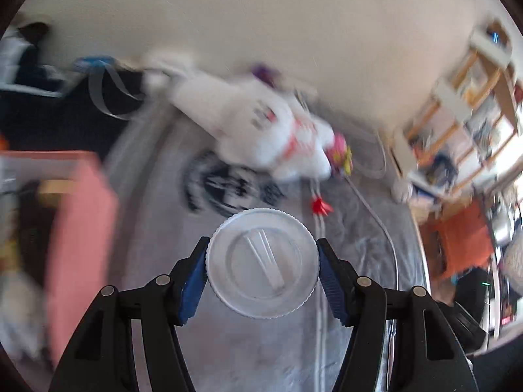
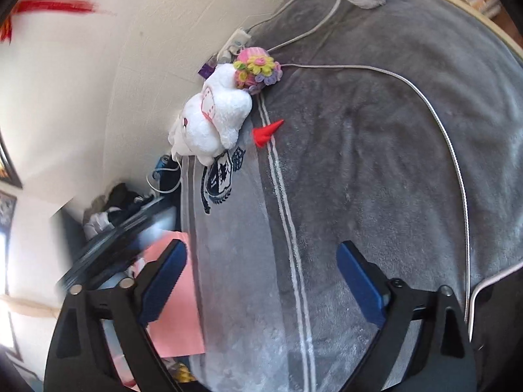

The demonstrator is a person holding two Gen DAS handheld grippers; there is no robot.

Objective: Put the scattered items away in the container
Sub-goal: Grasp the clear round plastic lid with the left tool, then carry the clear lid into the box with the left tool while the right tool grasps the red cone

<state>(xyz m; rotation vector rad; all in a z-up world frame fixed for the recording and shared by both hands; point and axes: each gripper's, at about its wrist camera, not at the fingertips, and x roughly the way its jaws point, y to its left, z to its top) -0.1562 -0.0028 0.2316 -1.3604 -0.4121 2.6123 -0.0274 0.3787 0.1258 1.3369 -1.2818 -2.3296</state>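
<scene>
Bed layout, seen from both grippers

A lid sits between the left gripper pads, above the blanket. Ahead, a plush toy lies against the wall, a cone just beside it. The container stands left of the bed.

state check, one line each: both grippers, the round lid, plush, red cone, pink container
left gripper: shut on the round lid, pads on its rim
round lid: held, lifted off the blanket
right gripper: open, nothing between the fingers
white plush: lying on the grey blanket by the wall
red cone: lying on its side on the blanket, beside the plush
pink container: blurred, contents unclear
</scene>
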